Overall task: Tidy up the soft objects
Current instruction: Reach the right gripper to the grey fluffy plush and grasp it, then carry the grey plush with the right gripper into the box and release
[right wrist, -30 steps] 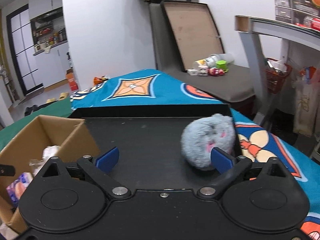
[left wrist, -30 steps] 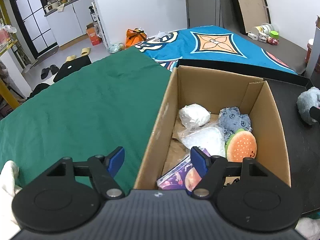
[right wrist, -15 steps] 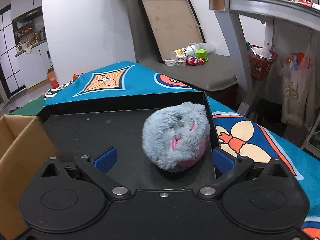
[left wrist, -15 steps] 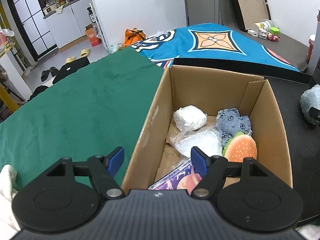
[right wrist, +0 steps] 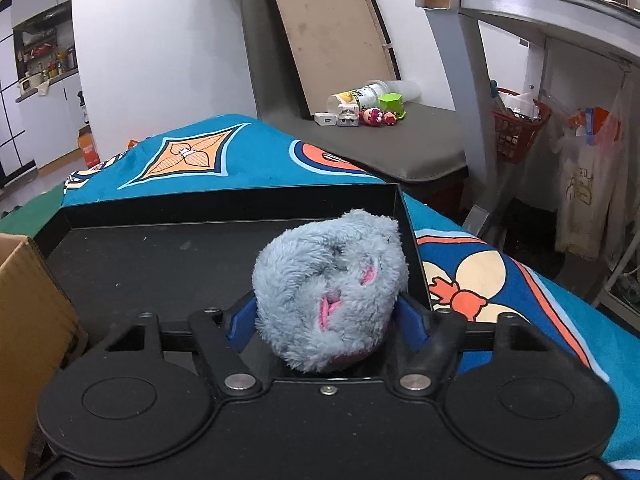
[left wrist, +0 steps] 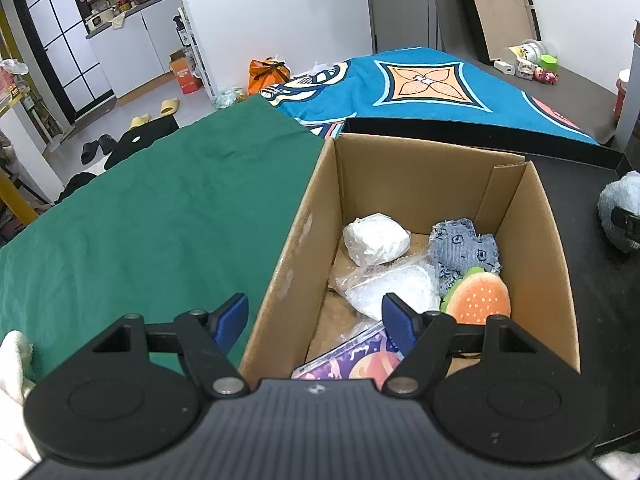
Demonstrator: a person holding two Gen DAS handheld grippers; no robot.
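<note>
The fluffy blue-grey plush (right wrist: 328,300), round with pink patches, sits in the black tray (right wrist: 160,256) beside the cardboard box (left wrist: 400,184). The right gripper (right wrist: 326,316) has closed its blue pads against the plush's sides; half a second ago they stood wide. The left gripper (left wrist: 316,320) hangs open and empty over the box's near-left wall, above a hamburger plush (left wrist: 480,296), a denim toy (left wrist: 464,248) and crinkly white bags (left wrist: 376,238).
</note>
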